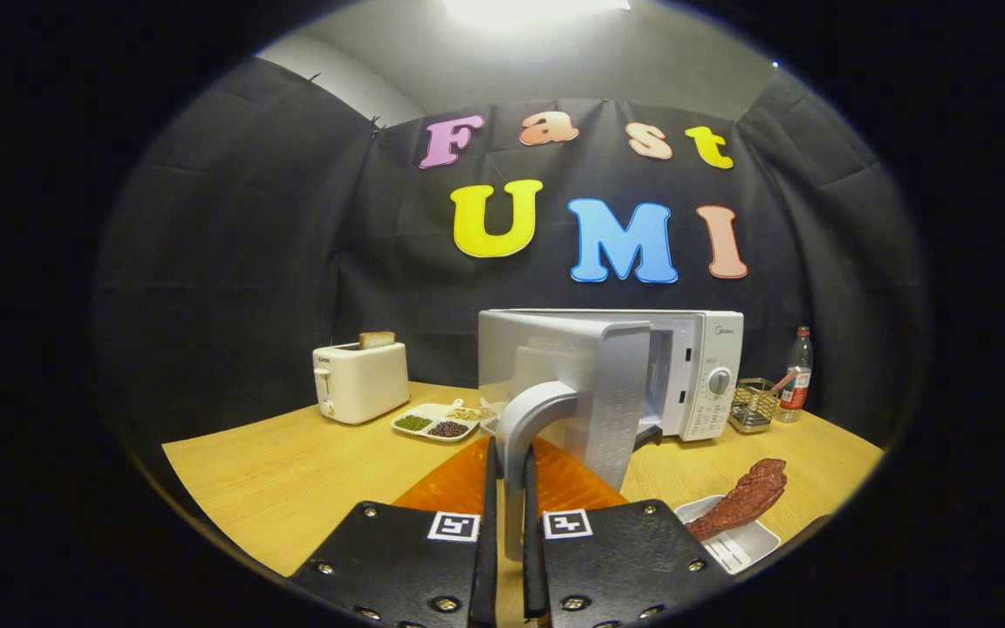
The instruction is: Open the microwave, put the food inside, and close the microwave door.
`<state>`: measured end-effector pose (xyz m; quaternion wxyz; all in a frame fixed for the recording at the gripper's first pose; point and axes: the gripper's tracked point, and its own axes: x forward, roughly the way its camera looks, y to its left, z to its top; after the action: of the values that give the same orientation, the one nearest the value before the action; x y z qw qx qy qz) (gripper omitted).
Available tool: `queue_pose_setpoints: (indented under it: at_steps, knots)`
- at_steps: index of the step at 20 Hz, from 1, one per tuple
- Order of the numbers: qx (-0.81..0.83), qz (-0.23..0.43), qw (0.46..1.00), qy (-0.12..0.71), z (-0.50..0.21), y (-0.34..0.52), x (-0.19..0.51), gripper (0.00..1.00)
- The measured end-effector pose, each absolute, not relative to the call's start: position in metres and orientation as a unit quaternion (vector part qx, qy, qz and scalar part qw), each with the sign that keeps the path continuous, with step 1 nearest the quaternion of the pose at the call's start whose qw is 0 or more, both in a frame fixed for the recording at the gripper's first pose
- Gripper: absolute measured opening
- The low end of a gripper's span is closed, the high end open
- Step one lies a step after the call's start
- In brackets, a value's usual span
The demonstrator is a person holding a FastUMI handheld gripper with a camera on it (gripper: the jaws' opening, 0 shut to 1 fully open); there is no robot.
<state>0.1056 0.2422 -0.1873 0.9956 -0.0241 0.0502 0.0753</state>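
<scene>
Gripper view puts you over a wide wooden table [293,488], with the microwave [694,366] standing just beyond the fingers, its body slightly to the right. Its door [590,384] is swung out toward you, and the cavity opening shows behind the door's right edge; what lies inside you cannot tell. Your hand-held gripper [511,523] is clenched on the door handle [524,436], the curved bar running down between the two fingers, both pressing its sides. Under the door and ahead of the fingers lies an orange mat [459,480].

Beyond the fingers to the left stands a toaster [360,381] with a slice of bread [377,339] upright in its slot. Between it and the door sits a divided dish [434,421], its compartments holding green, dark and pale beans.

Close by on the right of the fingers, a small white tray [742,548] carries the food [742,501], a long reddish-brown piece resting on the tray's far end and sticking up beyond its rim.

Farther right, past the microwave, a wire basket [751,406] stands with a bottle [797,371] just beside it.
</scene>
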Motion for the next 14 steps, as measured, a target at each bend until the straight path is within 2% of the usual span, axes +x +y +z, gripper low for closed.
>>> queue_pose_setpoints:
  at_steps: [3, 14]
  knots:
    - [-0.026, 0.064, 0.996, 0.051, -0.188, 0.266, 0.1, 0.12]
    - [-0.012, -0.06, 0.998, -0.005, -0.187, 0.352, 0.102, 0.12]
